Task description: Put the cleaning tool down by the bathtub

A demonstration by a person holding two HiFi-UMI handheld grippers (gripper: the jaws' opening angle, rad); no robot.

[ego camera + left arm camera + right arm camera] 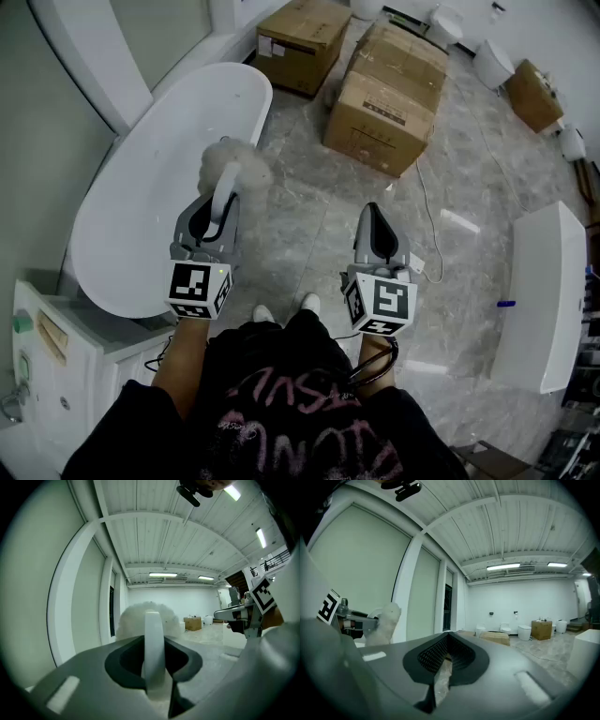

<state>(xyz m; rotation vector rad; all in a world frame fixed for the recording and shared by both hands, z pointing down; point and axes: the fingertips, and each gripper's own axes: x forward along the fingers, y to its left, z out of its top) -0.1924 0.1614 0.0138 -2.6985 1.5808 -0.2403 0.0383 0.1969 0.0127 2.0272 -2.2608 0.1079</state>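
Two tongs show in the head view. My left tongs are clamped on the white handle of the cleaning tool. Its fluffy head sticks out ahead and is seen against the right edge of the bathtub. The tub lies on the left and runs away from me. My right tongs hang to the right over the marble floor, and cardboard boxes sit farther off.

In the left gripper view the handle stands upright between the jaws, which press it from both sides. The pale fluff rises just beyond them. I can't tell from here how high the tool is above the floor.

In the right gripper view the jaws are pinched together with nothing in them; only a sliver of floor shows through the slit. The tool's fluffy head appears off to the left.

I judge the tool is in the air, not yet set down, and the spot I want is the floor strip just right of the tub. What could go wrong:
- If I let go here, the head may fall on or inside the rim, so the tool ends up in the tub and not beside it
- The grip is on the handle alone, so the head could swing the tool round as I lower it
- If I open too high, it will bounce or roll toward my feet
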